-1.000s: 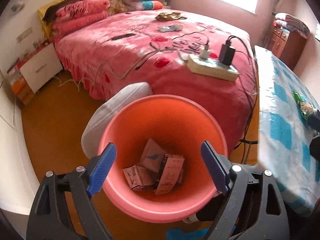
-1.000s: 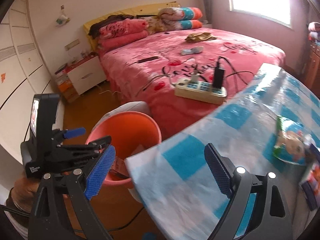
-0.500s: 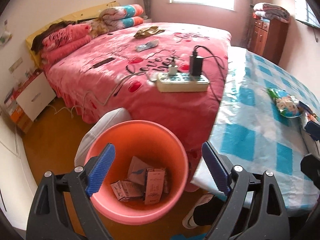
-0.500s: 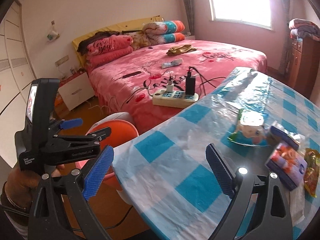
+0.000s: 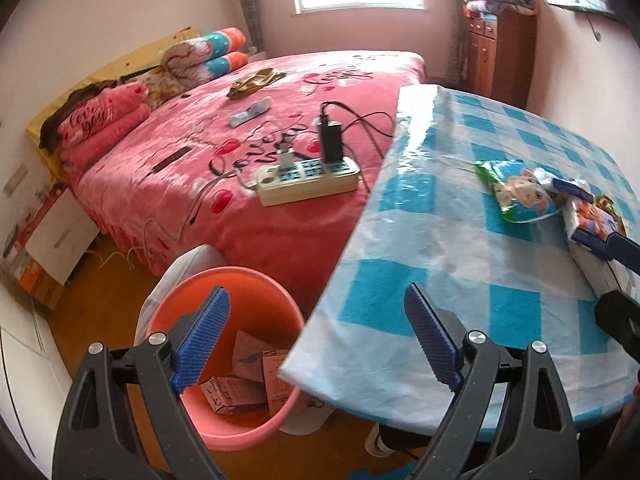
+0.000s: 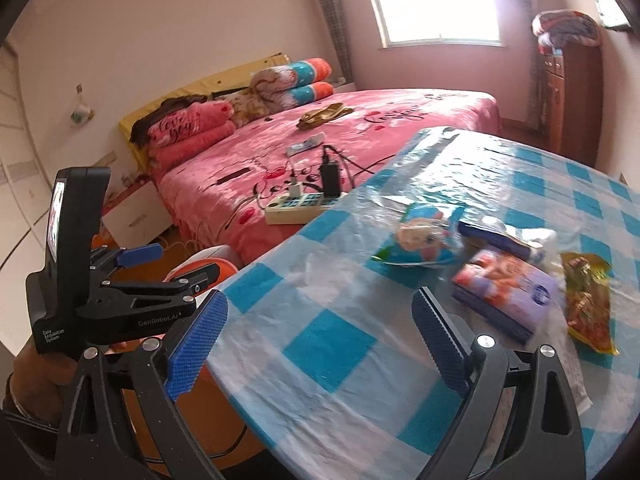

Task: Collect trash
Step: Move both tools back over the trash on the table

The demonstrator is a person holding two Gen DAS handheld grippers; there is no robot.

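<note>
Left wrist: left gripper [image 5: 316, 336] gaping empty, hanging over orange bucket [image 5: 224, 284] holding cardboard scraps [image 5: 244, 380].

Right wrist: right gripper [image 6: 318, 340] gaping empty, facing snack wrappers [image 6: 588, 304] and purple box [image 6: 504, 292] lying on checkered table [image 6: 332, 344].

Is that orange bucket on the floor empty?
No, the orange bucket already holds several crumpled brown cartons at its bottom, seen in the left wrist view.

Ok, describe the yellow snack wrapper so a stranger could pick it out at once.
Start at the table with the blue-and-white checked cloth beside the pink bed. A small cluster of packets lies on it; the yellow snack wrapper is the rightmost, just past the purple box. It alone is crinkly yellow with red print.
</note>
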